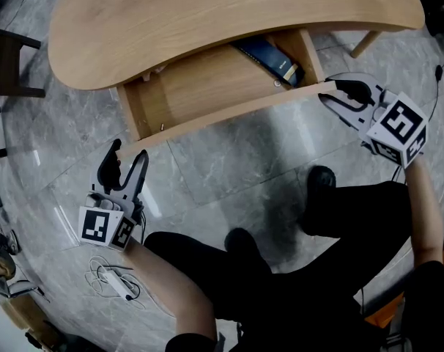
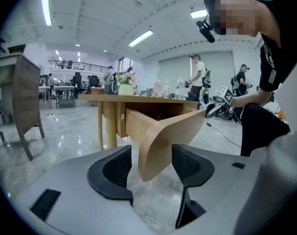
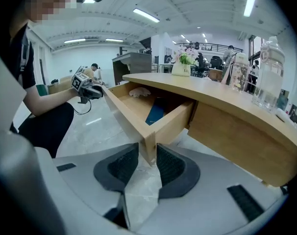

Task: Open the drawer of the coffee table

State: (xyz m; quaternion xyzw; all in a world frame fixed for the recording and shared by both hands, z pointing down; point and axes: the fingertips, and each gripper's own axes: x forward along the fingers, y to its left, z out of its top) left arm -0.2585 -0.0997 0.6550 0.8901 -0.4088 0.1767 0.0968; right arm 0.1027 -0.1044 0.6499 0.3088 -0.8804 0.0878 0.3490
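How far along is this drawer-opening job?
Done: the drawer is pulled well out of the coffee table, a blue book showing inside. In hand: the left claw and right claw straddle its front panel's ends without clearly squeezing. Remaining: only withdrawing both claws, it seems.

The left hand-held gripper (image 1: 129, 152) and the right hand-held gripper (image 1: 332, 92) share one build: a pale grey moulded shell, black jaws with black ribbed pads (image 2: 116, 168), and a white cube with black square markers (image 1: 401, 127) at the rear, at 4 o'clock from the right one's jaws. The person wears a black short-sleeved top (image 2: 281, 58), black trousers (image 1: 295, 270) and black shoes (image 1: 321, 178).
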